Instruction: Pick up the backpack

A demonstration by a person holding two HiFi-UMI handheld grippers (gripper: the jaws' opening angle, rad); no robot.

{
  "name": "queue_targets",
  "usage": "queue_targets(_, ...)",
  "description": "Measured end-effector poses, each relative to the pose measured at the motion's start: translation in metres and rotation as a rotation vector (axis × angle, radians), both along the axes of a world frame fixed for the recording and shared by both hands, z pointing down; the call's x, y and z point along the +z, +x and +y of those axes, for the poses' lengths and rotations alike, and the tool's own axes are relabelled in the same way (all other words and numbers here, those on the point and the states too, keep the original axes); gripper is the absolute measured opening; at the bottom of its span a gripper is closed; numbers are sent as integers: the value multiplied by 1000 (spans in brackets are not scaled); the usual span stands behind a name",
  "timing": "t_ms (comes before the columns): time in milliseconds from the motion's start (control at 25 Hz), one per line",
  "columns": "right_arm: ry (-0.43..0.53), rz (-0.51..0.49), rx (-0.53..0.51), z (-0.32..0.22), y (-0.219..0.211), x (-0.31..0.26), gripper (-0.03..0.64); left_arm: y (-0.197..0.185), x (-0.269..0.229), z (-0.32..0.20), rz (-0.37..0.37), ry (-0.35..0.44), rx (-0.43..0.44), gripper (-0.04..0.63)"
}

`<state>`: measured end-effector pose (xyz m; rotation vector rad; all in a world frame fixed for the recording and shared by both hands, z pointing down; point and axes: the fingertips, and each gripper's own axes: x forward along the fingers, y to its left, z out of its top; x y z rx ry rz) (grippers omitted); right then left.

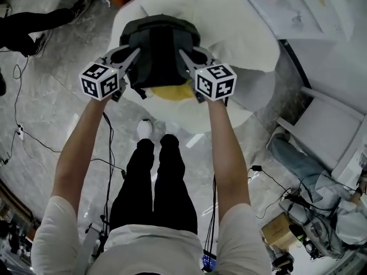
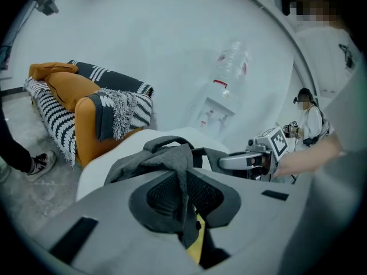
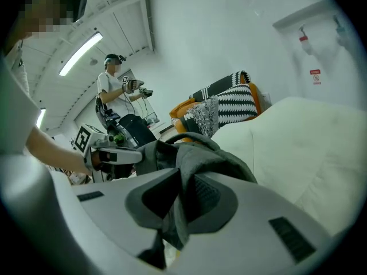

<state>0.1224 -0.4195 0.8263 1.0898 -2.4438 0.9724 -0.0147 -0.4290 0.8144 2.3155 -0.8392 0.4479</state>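
Note:
A dark grey backpack [image 1: 159,49] with a yellow part at its bottom hangs above a white cushion [image 1: 229,22], held from both sides. My left gripper [image 1: 133,58] is shut on a fold of the backpack's grey fabric [image 2: 182,171], which is pinched between its pads. My right gripper [image 1: 184,58] grips the opposite side, its pads pressed on a fold of the backpack [image 3: 184,171]. Each gripper view shows the other gripper across the bag: the right gripper [image 2: 255,158] from the left one, the left gripper [image 3: 109,152] from the right one.
The big white cushion [image 3: 304,148] lies under and behind the bag. An orange sofa [image 2: 80,105] with black-and-white striped throws stands to one side. Cables [image 1: 34,142] run over the grey floor. A person with a headset [image 3: 117,90] stands in the background. My own legs [image 1: 155,182] are below.

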Motion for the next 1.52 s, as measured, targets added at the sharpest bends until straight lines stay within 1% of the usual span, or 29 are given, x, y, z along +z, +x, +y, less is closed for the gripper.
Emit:
queue_targets(480, 23, 1, 35, 35, -13, -58, 44, -17, -52, 41, 15, 4, 5, 40)
queue_targets(720, 17, -18, 52, 55, -15, -75, 43, -20, -68, 60, 1, 7, 17, 37)
queue_targets(1040, 24, -47, 53, 76, -20, -107, 43, -26, -96, 80, 21, 4, -19, 35)
queue_targets(1520, 117, -104, 39, 93, -40, -207, 43, -45, -194, 94, 43, 101, -56, 35)
